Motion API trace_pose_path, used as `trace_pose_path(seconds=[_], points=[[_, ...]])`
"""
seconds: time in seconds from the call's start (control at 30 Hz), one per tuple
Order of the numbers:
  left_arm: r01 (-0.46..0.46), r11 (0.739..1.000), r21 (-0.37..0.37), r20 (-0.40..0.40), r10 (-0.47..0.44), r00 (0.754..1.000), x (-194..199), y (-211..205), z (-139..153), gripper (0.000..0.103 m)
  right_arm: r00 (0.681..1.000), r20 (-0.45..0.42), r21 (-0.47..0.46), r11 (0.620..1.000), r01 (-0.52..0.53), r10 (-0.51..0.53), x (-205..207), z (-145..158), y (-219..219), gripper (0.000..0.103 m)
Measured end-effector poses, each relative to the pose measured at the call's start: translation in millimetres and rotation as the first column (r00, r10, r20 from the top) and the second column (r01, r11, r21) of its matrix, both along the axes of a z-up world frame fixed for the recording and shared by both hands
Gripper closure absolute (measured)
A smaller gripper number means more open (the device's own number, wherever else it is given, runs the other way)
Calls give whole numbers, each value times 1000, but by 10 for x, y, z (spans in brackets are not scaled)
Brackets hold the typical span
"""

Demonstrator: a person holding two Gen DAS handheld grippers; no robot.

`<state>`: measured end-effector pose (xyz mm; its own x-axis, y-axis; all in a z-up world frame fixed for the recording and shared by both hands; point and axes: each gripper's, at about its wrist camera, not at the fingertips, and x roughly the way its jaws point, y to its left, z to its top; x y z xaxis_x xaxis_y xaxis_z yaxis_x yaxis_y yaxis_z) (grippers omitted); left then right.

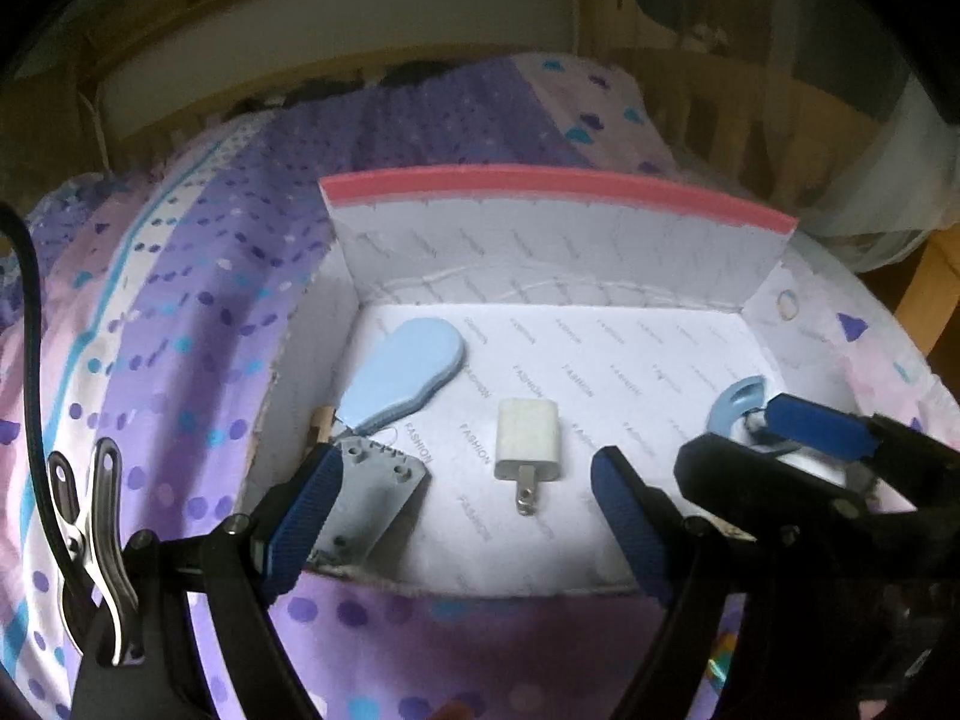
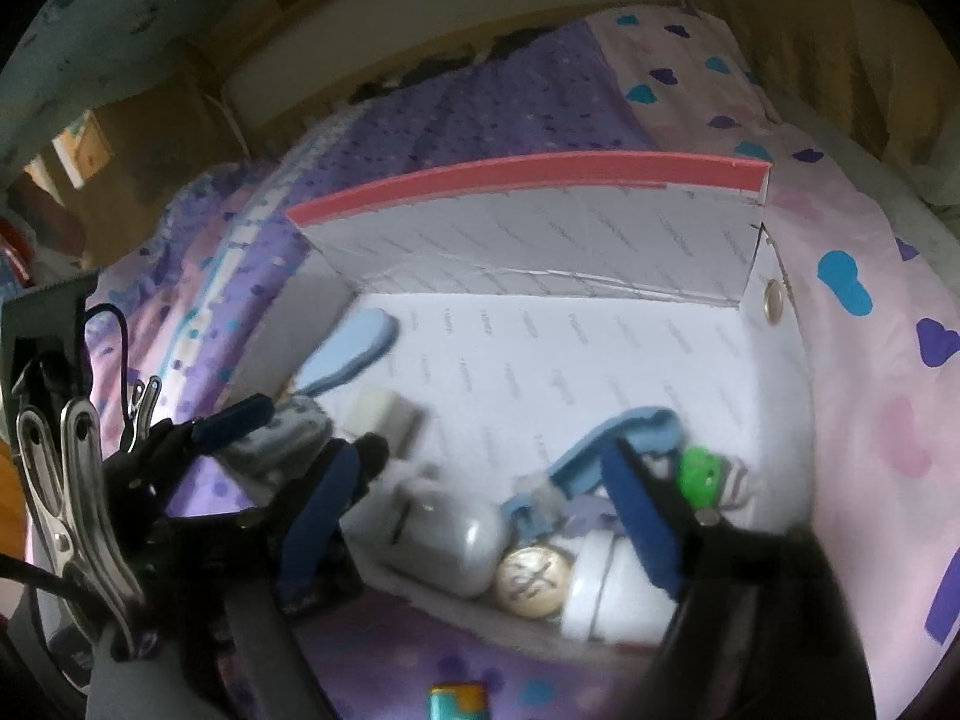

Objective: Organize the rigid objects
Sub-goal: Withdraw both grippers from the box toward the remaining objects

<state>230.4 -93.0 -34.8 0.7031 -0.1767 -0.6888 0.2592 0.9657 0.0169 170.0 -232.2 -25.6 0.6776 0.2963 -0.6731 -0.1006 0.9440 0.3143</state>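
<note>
While white box (image 1: 558, 252) sits open on bed (image 1: 180, 312), inside lie blue paddle (image 1: 402, 369), white charger plug (image 1: 527, 439), grey bracket (image 1: 375, 495), white case (image 2: 447, 543), round coin-like disc (image 2: 533, 582), white bottle (image 2: 612, 591). Left gripper (image 1: 474, 516) fingers apart, holding nothing; right gripper (image 2: 480, 516) fingers apart over case, not touching.

Box floor (image 1: 630, 360) lies bare mid-back — charger (image 1: 527, 441) blocks the front.

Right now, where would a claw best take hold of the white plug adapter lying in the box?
Grip the white plug adapter across its two long flat sides, coming from above. It lies flat on the box floor, prongs toward the camera, with bare floor either side.
</note>
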Motion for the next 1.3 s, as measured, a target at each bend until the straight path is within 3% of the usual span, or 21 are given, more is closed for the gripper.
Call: trace_pose_path(seconds=[0.13, 0.33, 0.67, 0.9, 1.17, 1.3], points=[[2, 1000, -4, 23, -2, 1000, -129, 4, 67, 15, 999, 38, 27, 1000, 10, -11, -143, 64, -14, 15], [-3, 1000, -12, 30, 4, 1000, -217, 51, 78, 15, 997, 31, 44, 997, 69, -71, -244, 61, -75, 12], [7, 1000, -17, 62, -6, 998, -543, 96, 144, 15, 990, 18, 153, 979, 134, -138, -507, 98, -267, 12], [-7, 998, -55, 50, 9, 999, -758, 227, 154, 15, 988, 50, 121, 983, 141, -148, -709, 157, -231, 12], [-24, 994, -106, 6, 25, 1000, -862, 380, 116, 15, 992, 13, 94, 988, 124, -125, -902, 121, -187, 12], [-23, 993, -118, -47, 18, 999, -899, 415, 49, 15, 985, -90, 117, 980, 159, -149, -922, -13, -287, 12]])
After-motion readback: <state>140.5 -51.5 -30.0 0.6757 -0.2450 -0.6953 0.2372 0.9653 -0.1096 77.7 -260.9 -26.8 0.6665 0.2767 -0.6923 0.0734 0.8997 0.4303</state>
